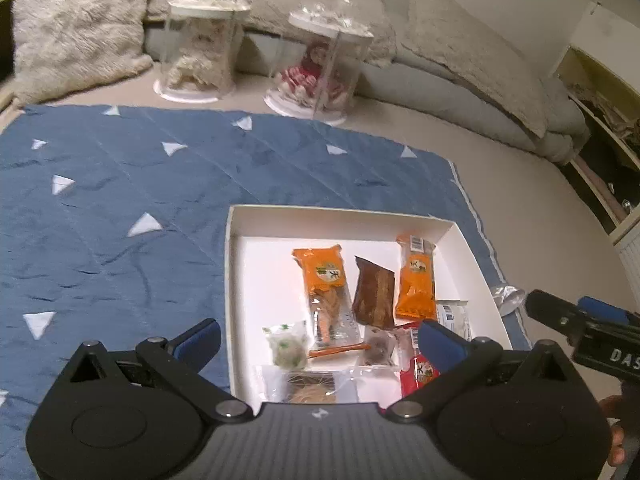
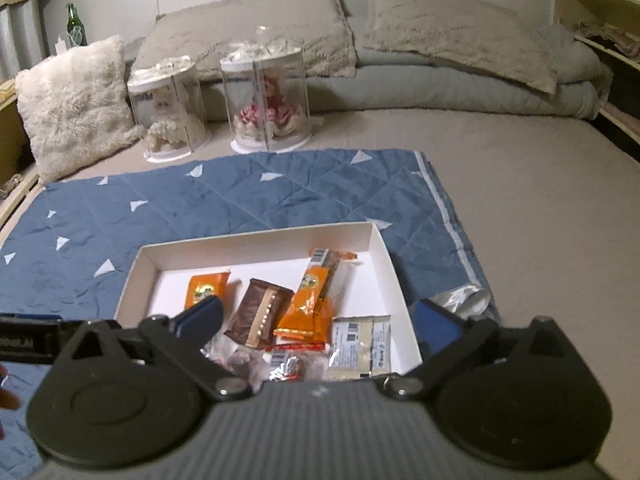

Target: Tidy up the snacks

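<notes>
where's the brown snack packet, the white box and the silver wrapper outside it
brown snack packet (image 2: pixel 258 310), right wrist view, middle of wrapper
white box (image 2: pixel 386 254), right wrist view, right wall
silver wrapper (image 2: pixel 466 300), right wrist view, crinkled middle

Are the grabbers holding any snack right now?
No. The left hand-held gripper and right hand-held gripper are both open and empty above the white box of snacks.

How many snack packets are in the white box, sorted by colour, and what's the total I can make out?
In the white box, as far as the views show:
Orange packets: 2
Brown packets: 1
Red packets: 1
White labelled packets: 1
Clear packets with green-speckled contents: 1
Other clear packets, partly hidden: at least 2
Total: at least 8
</notes>
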Demonstrator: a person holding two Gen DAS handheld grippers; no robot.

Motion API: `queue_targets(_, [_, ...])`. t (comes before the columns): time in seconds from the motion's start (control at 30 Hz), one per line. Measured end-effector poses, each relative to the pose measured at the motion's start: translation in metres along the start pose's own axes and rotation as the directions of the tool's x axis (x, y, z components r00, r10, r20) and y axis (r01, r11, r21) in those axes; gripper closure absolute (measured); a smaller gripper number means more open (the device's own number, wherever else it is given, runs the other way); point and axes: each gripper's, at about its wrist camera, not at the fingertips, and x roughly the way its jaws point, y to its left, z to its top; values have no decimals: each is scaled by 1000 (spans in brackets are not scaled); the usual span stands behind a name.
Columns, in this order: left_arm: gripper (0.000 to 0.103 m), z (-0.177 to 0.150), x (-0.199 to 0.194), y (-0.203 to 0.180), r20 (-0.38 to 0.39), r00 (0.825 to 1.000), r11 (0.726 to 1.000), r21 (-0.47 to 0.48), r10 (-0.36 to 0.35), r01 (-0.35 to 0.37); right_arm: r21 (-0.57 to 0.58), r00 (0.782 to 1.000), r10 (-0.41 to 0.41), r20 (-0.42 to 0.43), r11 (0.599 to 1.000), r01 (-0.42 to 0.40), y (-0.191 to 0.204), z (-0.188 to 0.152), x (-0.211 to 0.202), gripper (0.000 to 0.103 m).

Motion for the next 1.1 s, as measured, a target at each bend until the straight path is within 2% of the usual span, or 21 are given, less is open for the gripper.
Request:
queue_targets(0.17, [0, -2, -40, 3, 39, 999, 1000, 18, 12, -13, 7, 999, 17, 40, 1000, -17, 4, -5, -34, 1])
queue_targets(0.33, [0, -9, -89, 1, 106, 993, 996, 65, 52, -59, 17, 995, -7, 95, 1000, 5, 7, -13, -75, 1])
queue_targets(0.47, [0, -23, -127, -1, 171, 983, 990, 118, 59, -80, 11, 990, -18, 141, 1000, 17, 8, -24, -113, 1])
queue_targets(0.63, [0, -48, -163, -1, 220, 974, 988, 130, 58, -88, 30, 982, -60, 177, 998, 55, 13, -51, -156, 1])
queue_targets(0.8, [0, -78, -188, -1, 283, 957, 983, 150, 63, -109, 18, 973, -78, 218, 997, 76, 19, -82, -196, 1])
queue_targets(0.9, [0, -98, -197, 2, 314, 946, 986, 114, 83, -124, 9, 970, -73, 230, 997, 73, 22, -101, -214, 1])
queue_targets(1.03, [0, -121, -204, 5, 319, 946, 986, 131, 52, -99, -5, 966, -63, 250, 998, 67, 27, -124, -232, 1])
queue_targets(1.1, [0, -133, -208, 5, 325, 944, 983, 149, 54, -108, -10, 965, -57, 257, 998, 62, 29, -135, -239, 1])
